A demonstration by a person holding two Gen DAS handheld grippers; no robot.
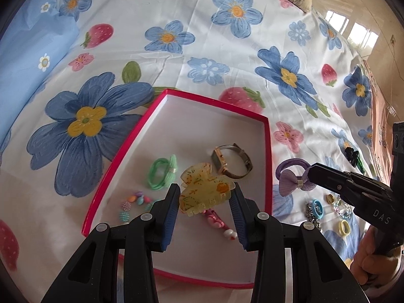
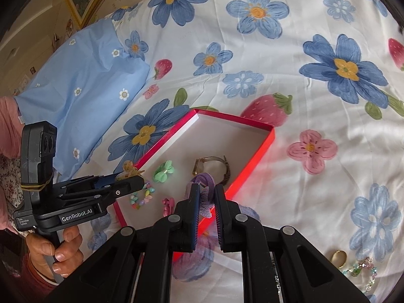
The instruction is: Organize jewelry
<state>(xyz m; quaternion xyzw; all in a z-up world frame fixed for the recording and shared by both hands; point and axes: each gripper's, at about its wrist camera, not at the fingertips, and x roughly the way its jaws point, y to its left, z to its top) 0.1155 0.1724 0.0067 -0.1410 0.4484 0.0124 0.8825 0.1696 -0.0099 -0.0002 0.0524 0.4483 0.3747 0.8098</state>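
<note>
A red box with a white floor (image 1: 192,126) (image 2: 227,136) lies on the flowered bedsheet. In it are a green hair tie (image 1: 162,173) (image 2: 164,170), a gold watch (image 1: 231,161) (image 2: 212,168), a beaded bracelet (image 1: 135,203) (image 2: 142,198) and a pink clip (image 1: 217,221) (image 2: 168,204). My left gripper (image 1: 205,202) (image 2: 131,174) is shut on a yellow claw clip (image 1: 204,192) above the box. My right gripper (image 2: 207,202) (image 1: 311,174) is shut on a purple bow hair tie (image 2: 205,189) (image 1: 293,176) by the box's right side.
Loose jewelry lies on the sheet to the right of the box: a blue ring (image 1: 317,208), a silver chain (image 1: 311,217), yellow rings (image 1: 344,227) (image 2: 338,257), a bead bracelet (image 2: 361,270) and a dark clip (image 1: 353,155). A blue pillow (image 2: 83,88) lies at the left.
</note>
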